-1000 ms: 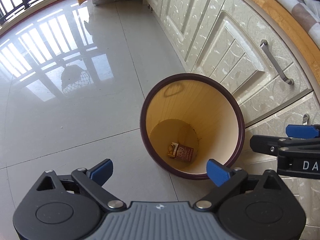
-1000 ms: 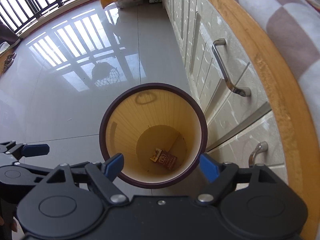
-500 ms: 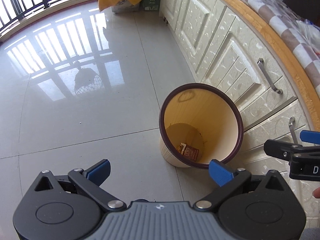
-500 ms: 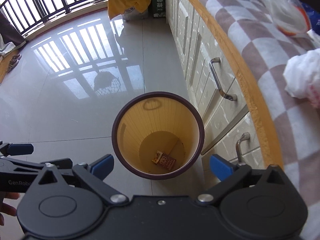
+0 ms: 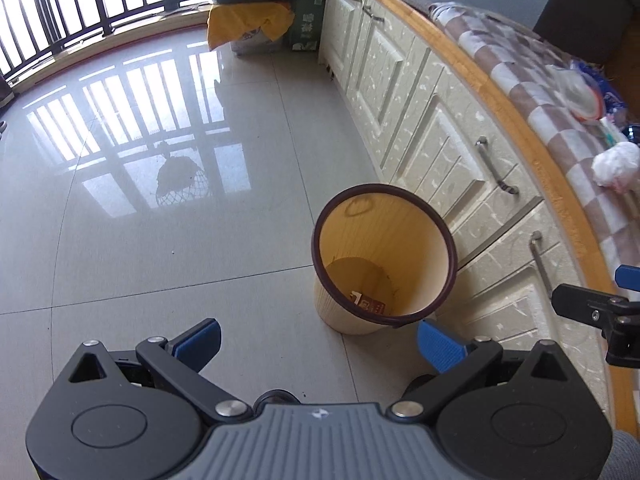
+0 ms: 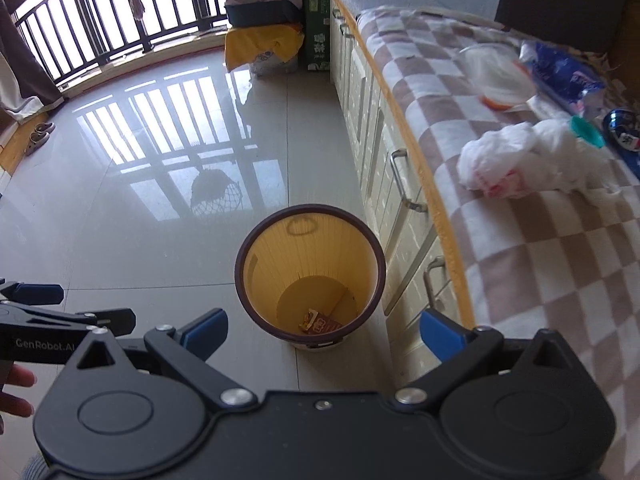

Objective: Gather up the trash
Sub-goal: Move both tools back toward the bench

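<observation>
Both grippers are held above the floor and tilted steeply down toward the bin [image 6: 310, 276], a round tub with a dark rim and yellow inside that stands on the pale tiles just beside the cabinet drawers [image 6: 400, 216].

The right gripper [image 6: 323, 331] has its two blue-tipped fingers spread wide with nothing between them; seen past its fingers, the near rim of the bin falls in the gap. The left gripper [image 5: 318, 341] is likewise spread and empty, and in its own view the bin [image 5: 382, 258] sits ahead and a little to the right of its gap. In the right wrist view the left gripper's fingers reach in from the left edge, to the left of the bin, and bare fingers [image 6: 16, 378] of the person's hand show under them. In the left wrist view one arm of the right gripper reaches in from the right edge, on the cabinet side of the bin.

At the bottom of the bin lies a small reddish-brown packet [image 6: 320, 325], flat on the floor of the tub.

Up on the checked cloth [image 6: 540, 264] that covers the counter beside the bin, a crumpled white plastic bag [image 6: 516, 158] lies well beyond both grippers, with a blue wrapper [image 6: 564, 76] and a clear plastic lid [image 6: 500, 74] farther along from the bin.
</observation>
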Demonstrator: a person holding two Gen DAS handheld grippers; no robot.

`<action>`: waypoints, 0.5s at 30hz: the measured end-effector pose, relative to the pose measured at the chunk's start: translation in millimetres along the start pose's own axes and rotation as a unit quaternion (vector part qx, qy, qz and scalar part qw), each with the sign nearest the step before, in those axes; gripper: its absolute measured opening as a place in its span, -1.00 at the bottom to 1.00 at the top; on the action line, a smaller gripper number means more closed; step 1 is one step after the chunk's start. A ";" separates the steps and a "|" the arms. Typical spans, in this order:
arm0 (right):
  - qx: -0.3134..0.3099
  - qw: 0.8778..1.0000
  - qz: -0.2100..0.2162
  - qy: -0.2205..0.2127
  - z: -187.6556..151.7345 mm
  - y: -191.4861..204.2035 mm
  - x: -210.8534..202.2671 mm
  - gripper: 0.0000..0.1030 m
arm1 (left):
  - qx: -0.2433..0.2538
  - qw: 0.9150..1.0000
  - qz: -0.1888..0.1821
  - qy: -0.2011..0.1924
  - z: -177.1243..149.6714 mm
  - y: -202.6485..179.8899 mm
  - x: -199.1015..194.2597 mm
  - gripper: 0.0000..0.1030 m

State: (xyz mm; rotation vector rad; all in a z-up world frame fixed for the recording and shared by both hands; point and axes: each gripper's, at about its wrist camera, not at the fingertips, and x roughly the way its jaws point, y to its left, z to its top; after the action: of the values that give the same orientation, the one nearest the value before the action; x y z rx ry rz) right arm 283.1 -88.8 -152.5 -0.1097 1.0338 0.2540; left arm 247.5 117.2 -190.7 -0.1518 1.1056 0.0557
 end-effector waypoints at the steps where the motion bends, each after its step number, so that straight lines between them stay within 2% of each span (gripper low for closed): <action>1: 0.000 1.000 -0.001 -0.005 -1.0 -1.4 -7.7 1.00 | 0.001 1.000 -0.002 -0.005 -1.8 -2.7 -6.5 1.00; 15: 0.034 0.996 -0.034 -0.082 -38.9 -49.4 -88.1 1.00 | 0.028 0.995 -0.036 -0.087 -14.2 -55.0 -74.0 1.00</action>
State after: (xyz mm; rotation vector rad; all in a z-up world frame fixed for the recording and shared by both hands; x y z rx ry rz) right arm 220.7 -158.4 -98.0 -0.0612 0.8734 0.1632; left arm 208.3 62.9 -125.7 -0.1333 0.9265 -0.0264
